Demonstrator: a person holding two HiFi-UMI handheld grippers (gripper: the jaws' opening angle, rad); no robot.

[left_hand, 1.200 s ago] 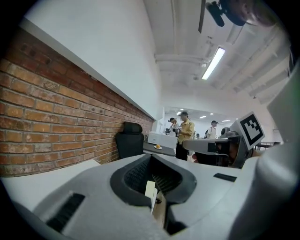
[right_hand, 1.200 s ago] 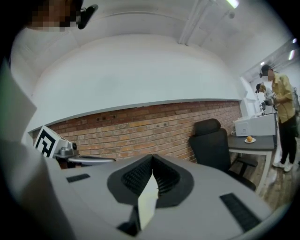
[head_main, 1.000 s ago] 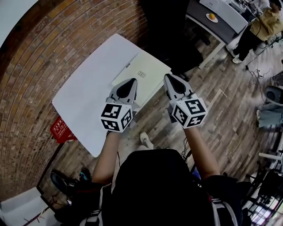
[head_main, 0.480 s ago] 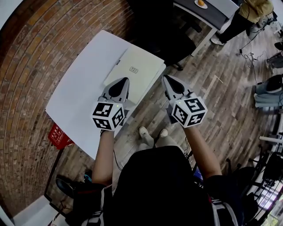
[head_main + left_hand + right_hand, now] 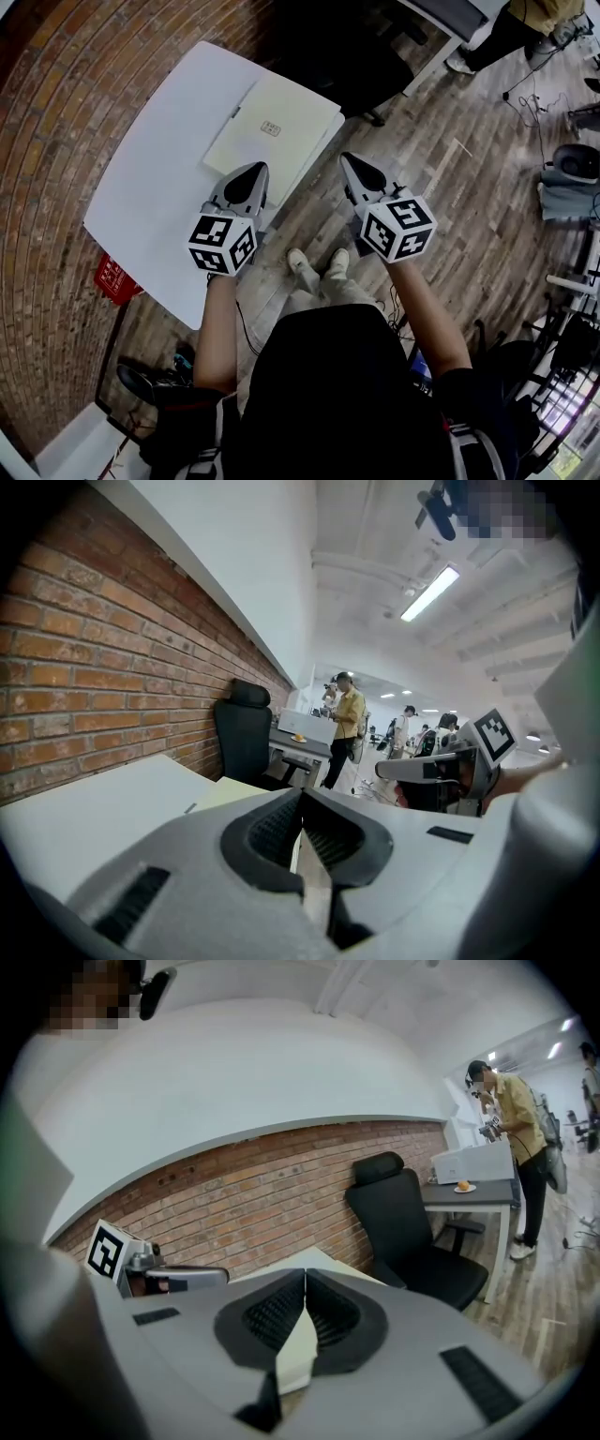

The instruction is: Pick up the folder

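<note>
Folder (image 5: 272, 131): cream with a small label on the cover. It lies flat on our white worktop (image 5: 150, 187), at the side nearest the black chair (image 5: 352, 66).
Left tongs (image 5: 258, 167): jaws pressed together with nothing in them, tips by the folder's near edge. We can't tell if they touch it.
Right tongs (image 5: 345, 157): closed up tight too, empty, out over the wooden floor (image 5: 450, 216) just beside the worktop edge.
Background: brick wall (image 5: 56, 112) along the worktop, and someone in a yellow top (image 5: 514, 1101) at a far desk.

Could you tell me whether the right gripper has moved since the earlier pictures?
Yes. Against the folder, the right gripper has drawn back toward the person; more floor shows between them.
</note>
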